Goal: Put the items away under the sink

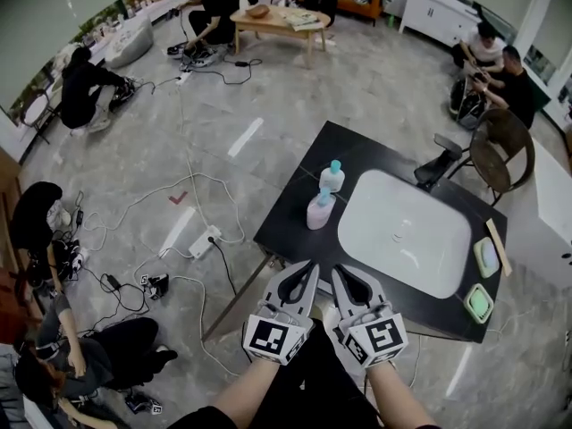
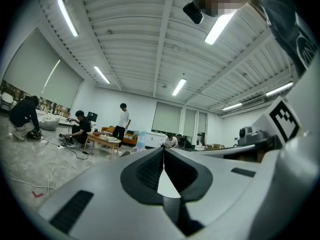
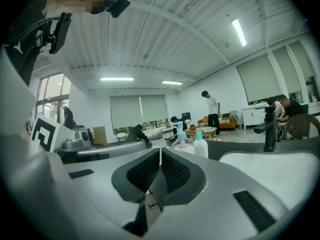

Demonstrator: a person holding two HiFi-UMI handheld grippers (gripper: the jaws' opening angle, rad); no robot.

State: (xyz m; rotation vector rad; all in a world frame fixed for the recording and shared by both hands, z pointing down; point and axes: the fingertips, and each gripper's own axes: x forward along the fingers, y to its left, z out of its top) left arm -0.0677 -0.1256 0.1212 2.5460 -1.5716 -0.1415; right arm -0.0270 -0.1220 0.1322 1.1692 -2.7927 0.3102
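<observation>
Two bottles with teal caps stand on the black counter left of the white sink basin: a white one and a pinkish one. The right gripper view shows the white bottle and the pinkish one ahead, with the basin at the right. My left gripper and right gripper hover side by side at the counter's near edge, short of the bottles. Both are shut and hold nothing. The left gripper and the right gripper each show their jaws pressed together.
A black faucet stands behind the basin. Two green pads and a wooden stick lie at the counter's right end. A chair is beyond. Cables and a power strip cross the floor at the left, where people sit.
</observation>
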